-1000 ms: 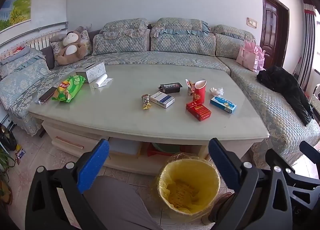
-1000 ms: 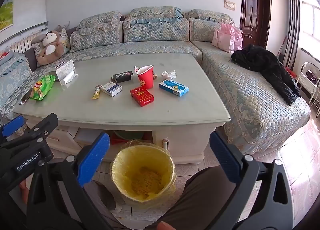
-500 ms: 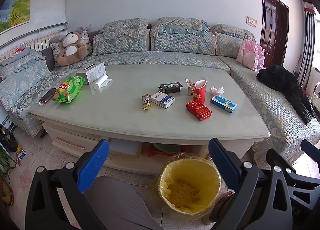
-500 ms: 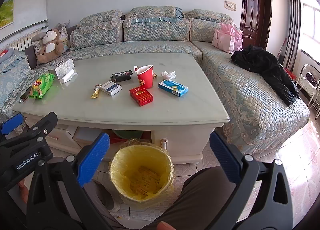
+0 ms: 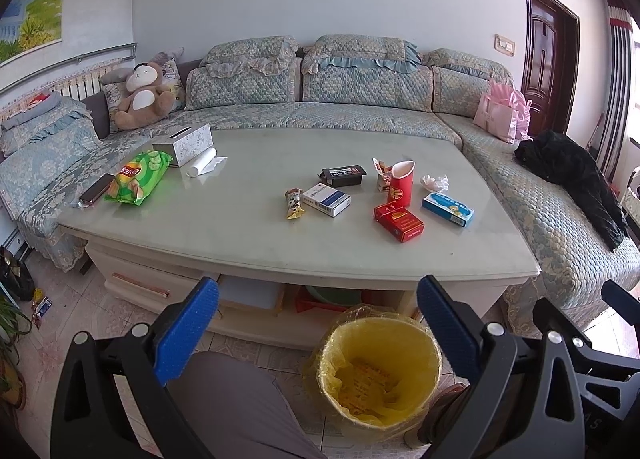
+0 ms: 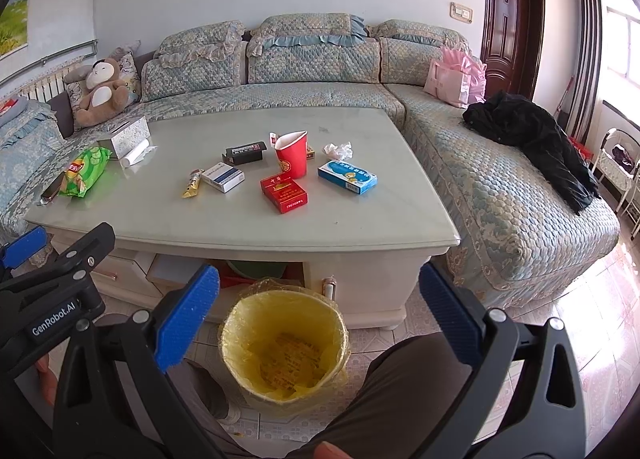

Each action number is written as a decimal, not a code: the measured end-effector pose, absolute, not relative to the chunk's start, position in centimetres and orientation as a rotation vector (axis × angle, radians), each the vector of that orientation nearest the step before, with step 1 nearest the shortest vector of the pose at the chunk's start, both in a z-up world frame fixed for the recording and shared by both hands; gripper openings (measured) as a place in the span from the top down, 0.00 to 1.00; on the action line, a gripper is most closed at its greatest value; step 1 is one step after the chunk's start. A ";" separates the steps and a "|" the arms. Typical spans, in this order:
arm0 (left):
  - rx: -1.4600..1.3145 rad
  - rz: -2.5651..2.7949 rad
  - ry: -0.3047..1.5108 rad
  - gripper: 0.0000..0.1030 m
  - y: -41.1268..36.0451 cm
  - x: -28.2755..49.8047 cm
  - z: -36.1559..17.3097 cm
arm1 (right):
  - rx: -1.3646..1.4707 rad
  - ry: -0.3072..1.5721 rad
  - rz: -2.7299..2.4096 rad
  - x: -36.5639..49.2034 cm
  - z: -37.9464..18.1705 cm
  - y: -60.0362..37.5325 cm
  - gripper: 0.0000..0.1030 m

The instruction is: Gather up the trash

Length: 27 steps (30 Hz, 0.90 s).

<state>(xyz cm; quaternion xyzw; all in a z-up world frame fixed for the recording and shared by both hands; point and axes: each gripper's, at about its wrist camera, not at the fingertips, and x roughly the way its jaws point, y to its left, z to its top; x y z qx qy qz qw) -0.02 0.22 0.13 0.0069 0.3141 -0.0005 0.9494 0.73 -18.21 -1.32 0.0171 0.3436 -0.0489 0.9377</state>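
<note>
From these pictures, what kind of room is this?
Most likely a home living room: a quilted corner sofa wraps a low coffee table, with a teddy bear on the cushions.

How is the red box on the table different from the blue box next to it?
The red box is red with gold print, while the blue box is light blue with a white patch and a small picture. The red box is shorter and chunkier, and the blue box is longer and slimmer. The red box lies nearer the table's front edge, and the blue box sits further right. Both lie flat on the table, near the red paper cup.
</note>
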 end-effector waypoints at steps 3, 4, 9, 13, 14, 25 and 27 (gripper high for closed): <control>0.009 0.002 0.637 0.06 0.4 -0.2 0.2 | 0.036 0.702 -0.100 0.8 -1.2 -18.2 0.05; 0.010 0.003 0.637 0.06 0.4 -0.1 0.2 | 0.035 0.701 -0.099 0.8 -1.2 -18.2 0.05; 0.009 0.006 0.637 0.06 0.5 -0.2 0.2 | 0.036 0.702 -0.100 0.8 -1.2 -18.2 0.05; 0.008 0.004 0.638 0.06 0.6 -0.1 0.3 | 0.035 0.701 -0.099 0.8 -1.2 -18.2 0.05; 0.009 0.004 0.638 0.06 0.6 -0.1 0.3 | 0.036 0.701 -0.099 0.8 -1.2 -18.2 0.05; 0.005 0.009 0.639 0.06 0.6 0.1 0.2 | 0.036 0.699 -0.100 0.8 -1.2 -18.2 0.05; 0.006 0.009 0.640 0.06 0.6 0.1 0.1 | 0.039 0.700 -0.098 0.8 -1.2 -18.3 0.05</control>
